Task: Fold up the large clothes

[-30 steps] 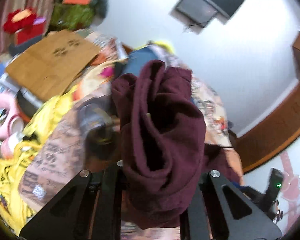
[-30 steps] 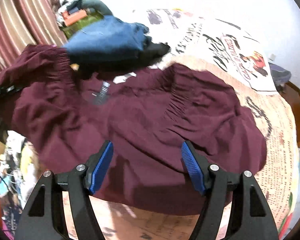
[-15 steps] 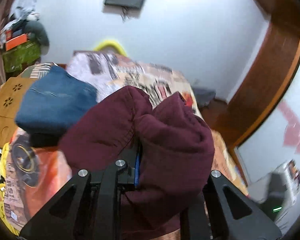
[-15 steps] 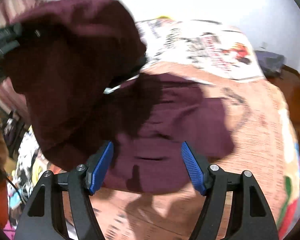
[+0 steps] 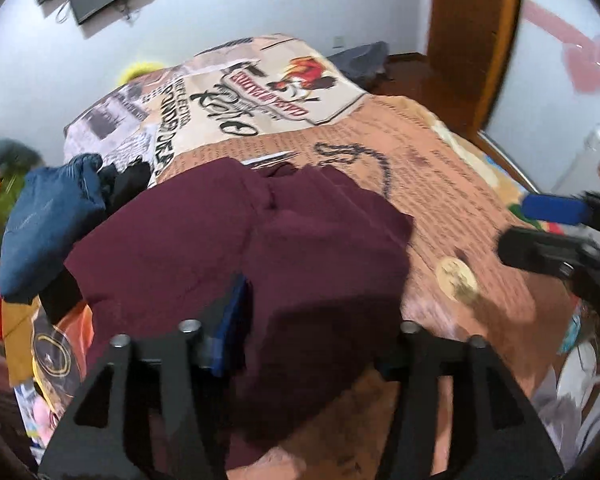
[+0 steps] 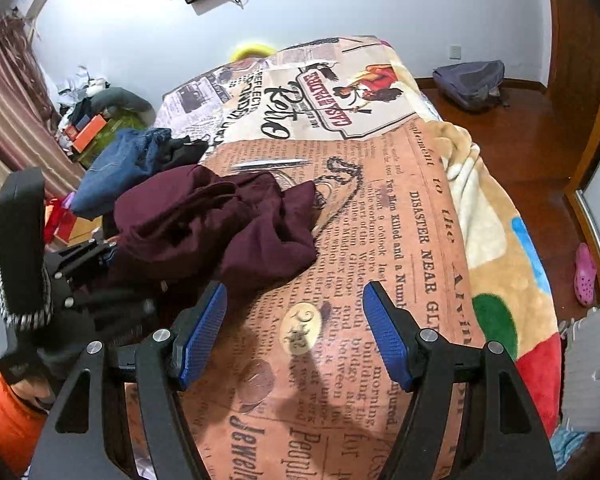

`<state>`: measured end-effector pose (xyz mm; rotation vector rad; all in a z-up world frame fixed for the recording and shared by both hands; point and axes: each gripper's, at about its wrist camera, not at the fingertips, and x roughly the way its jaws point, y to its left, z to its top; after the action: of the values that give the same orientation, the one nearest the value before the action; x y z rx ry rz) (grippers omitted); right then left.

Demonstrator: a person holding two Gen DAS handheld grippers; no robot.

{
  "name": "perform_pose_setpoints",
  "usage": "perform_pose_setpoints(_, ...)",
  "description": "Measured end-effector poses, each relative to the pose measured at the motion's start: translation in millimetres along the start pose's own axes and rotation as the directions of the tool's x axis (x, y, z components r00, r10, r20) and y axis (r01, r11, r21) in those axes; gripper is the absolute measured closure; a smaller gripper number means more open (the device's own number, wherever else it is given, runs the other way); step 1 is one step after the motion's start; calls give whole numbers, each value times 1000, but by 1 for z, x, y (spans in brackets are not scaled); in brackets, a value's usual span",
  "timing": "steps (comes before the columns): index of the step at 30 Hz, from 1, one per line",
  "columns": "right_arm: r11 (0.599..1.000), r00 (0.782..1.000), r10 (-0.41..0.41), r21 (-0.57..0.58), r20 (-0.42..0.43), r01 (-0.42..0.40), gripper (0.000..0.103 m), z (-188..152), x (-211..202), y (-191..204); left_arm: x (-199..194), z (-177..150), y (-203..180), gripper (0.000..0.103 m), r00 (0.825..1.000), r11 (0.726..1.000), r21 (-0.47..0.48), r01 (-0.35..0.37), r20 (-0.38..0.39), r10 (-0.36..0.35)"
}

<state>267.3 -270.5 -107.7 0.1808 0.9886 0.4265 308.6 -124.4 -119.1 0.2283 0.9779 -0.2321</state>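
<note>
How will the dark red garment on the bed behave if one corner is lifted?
The dark red garment lies bunched in soft folds, so it would probably droop rather than hold shape. Its matte fabric looks unlikely to slip. On the blanket, a push would likely crumple it.

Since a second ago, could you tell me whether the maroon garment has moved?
Yes. The maroon garment was folded rightward over itself, off the blue jeans, as the left gripper opened.

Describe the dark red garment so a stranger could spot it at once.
Start at the bed covered by the newspaper-print blanket. Near its left edge lies the maroon garment, bunched in loose folds. The blue jeans beside it are denim; only this one is wine-coloured.
</note>
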Motion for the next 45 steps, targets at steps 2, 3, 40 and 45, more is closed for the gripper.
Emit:
perform_pose_setpoints(2, 1000, 1000, 15, -14, 1, -15, 36, 1, -3, 9, -19, -3, 5, 24, 999, 999, 1, 37, 26, -37)
perform_pose_setpoints(3, 999, 1000, 23, -22, 1, -23, 36, 0, -5, 9, -29, -6, 7, 16, 998, 999, -3, 45, 46, -45)
perform_pose_setpoints(40, 954, 969, 231, 214, -85, -209, 26, 22, 71, 64, -9, -124, 106, 1, 998, 992, -109, -70, -2, 70)
perform_pose_setpoints(45, 942, 964, 250, 251, -87, -222, 26, 32, 72, 62, 19, -127, 119, 1, 998, 979, -195, -62, -41, 55)
